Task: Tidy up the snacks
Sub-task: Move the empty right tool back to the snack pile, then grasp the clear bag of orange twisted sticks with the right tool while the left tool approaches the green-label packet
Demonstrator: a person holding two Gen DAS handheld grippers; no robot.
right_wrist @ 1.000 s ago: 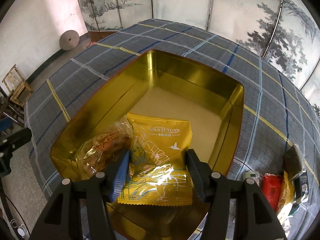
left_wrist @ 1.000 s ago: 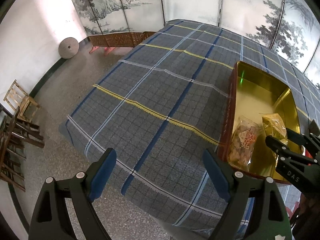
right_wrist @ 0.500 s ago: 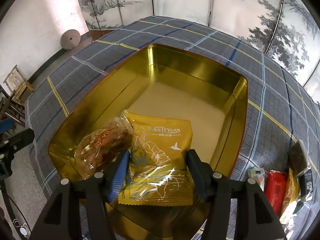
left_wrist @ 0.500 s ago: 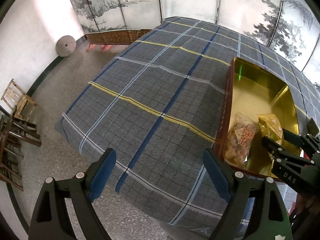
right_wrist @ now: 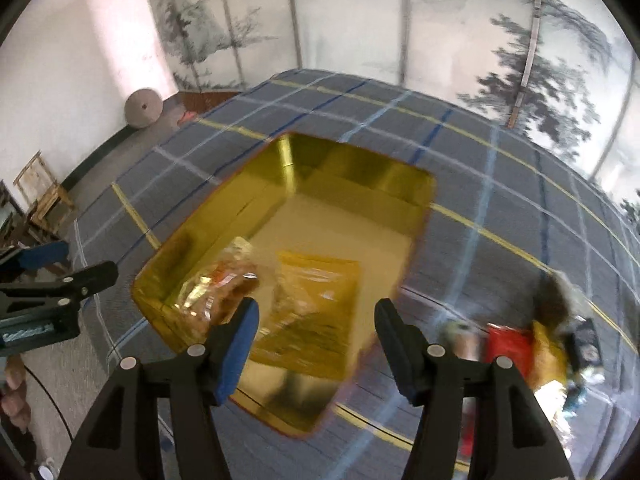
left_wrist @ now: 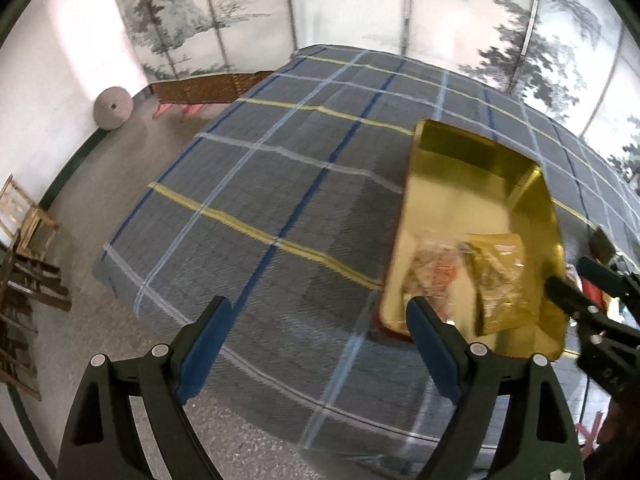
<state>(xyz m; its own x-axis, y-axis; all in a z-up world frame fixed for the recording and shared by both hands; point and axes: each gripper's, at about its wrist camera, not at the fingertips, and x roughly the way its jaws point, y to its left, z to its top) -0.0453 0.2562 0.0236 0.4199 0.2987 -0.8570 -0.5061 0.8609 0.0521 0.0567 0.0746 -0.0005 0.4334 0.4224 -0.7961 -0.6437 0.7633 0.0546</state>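
Right hand-held gripper (right_wrist: 316, 320) hung open, empty, above gold pkt (right_wrist: 312, 312) in tin (right_wrist: 360, 168); left (left_wrist: 316, 328) wide, idle over tabletop (left_wrist: 280, 184).

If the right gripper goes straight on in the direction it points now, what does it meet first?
Most likely the gold snack packet lying in the gold tin. The right gripper is open and empty, and the packet sits between its fingers in the right wrist view. The picture is blurred, so depth is uncertain.
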